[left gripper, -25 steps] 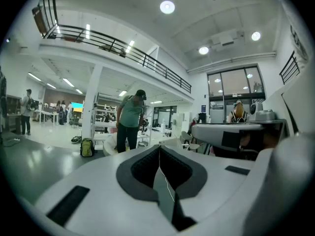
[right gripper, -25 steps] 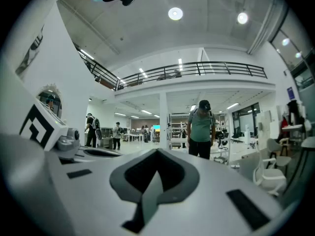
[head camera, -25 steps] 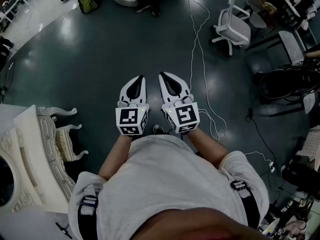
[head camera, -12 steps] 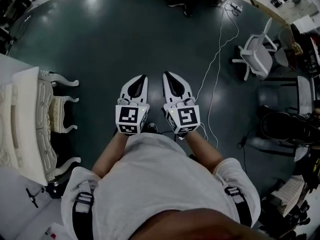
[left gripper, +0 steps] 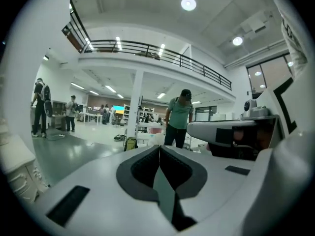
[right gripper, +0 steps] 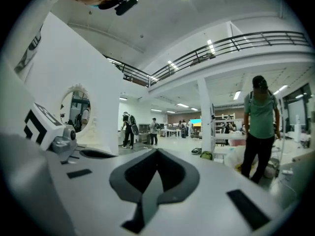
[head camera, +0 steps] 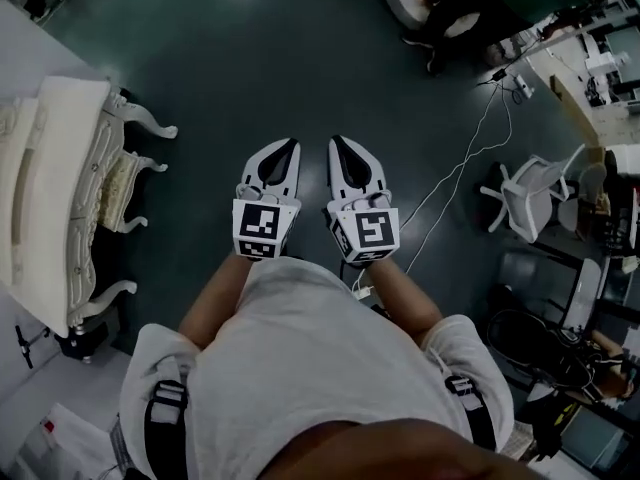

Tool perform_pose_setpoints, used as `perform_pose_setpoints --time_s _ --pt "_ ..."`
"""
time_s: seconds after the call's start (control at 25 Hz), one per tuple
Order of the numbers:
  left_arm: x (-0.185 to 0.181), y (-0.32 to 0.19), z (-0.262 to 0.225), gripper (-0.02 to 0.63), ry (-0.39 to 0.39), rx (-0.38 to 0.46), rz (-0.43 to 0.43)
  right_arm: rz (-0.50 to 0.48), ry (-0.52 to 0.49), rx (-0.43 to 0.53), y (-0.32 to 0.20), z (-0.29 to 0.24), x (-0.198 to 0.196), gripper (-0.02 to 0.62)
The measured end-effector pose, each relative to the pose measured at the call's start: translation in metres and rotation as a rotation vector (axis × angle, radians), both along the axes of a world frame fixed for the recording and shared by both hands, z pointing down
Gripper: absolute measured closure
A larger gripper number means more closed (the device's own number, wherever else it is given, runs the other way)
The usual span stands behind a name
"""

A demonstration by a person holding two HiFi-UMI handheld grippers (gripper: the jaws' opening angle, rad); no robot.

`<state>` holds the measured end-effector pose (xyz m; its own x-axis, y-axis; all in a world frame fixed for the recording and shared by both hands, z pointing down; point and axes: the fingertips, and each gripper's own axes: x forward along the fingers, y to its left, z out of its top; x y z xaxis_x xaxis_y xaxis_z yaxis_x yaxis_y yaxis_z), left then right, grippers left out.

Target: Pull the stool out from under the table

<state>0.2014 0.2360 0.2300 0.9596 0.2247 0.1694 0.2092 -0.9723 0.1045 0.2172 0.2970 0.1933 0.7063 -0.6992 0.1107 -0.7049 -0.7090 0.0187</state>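
The stool is cream with a patterned seat and curved legs. It sits tucked under the white ornate table at the left of the head view. My left gripper and right gripper are held side by side over the dark floor, to the right of the stool and apart from it. Both are shut with nothing between the jaws. In the left gripper view the left gripper points into the hall. The right gripper does the same in its own view, with the table's round mirror at its left.
A white cable runs over the floor right of the grippers. A white office chair and dark chairs stand at the right. A person in a green shirt stands ahead in the hall; other people are far off.
The head view has swung: the table and stool have shifted up along the left edge, the office chair down the right. Both grippers stay shut, side by side.
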Motion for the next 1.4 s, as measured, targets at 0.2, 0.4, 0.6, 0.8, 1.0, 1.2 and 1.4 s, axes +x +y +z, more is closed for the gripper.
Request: perform_pose_setpoints --time_s 0.2,0.4,0.6,0.8,1.0,1.2,1.4 --pt "0.024 -0.091 0.005 0.597 -0.016 -0.022 -0.123 -0.167 0.006 -0.043 -0.101 -0.002 0.028 0.583" --pt "0.021 -0.176 0.014 0.597 -0.040 -0.044 -0.333 -0.386 -0.009 -0.088 -0.185 0.008 0.031 0.583" --pt "-0.009 -0.224 0.025 0.597 -0.068 -0.062 -0.537 -0.619 -0.017 -0.107 -0.244 0.018 0.009 0.583" --pt "-0.062 -0.251 0.022 0.597 -0.063 -0.065 -0.837 -0.928 -0.029 -0.097 -0.282 0.023 -0.036 0.583" --pt "-0.117 -0.231 0.034 0.597 -0.092 -0.065 -1.047 -1.145 -0.045 -0.080 -0.274 0.034 -0.084 0.583" --pt "-0.159 -0.202 0.043 0.597 -0.127 -0.053 -1.178 -1.317 -0.029 -0.056 -0.262 0.041 -0.125 0.583" --pt "-0.196 -0.208 0.058 0.597 -0.142 -0.083 -1.262 -1.394 -0.033 -0.073 -0.263 0.054 -0.159 0.583"
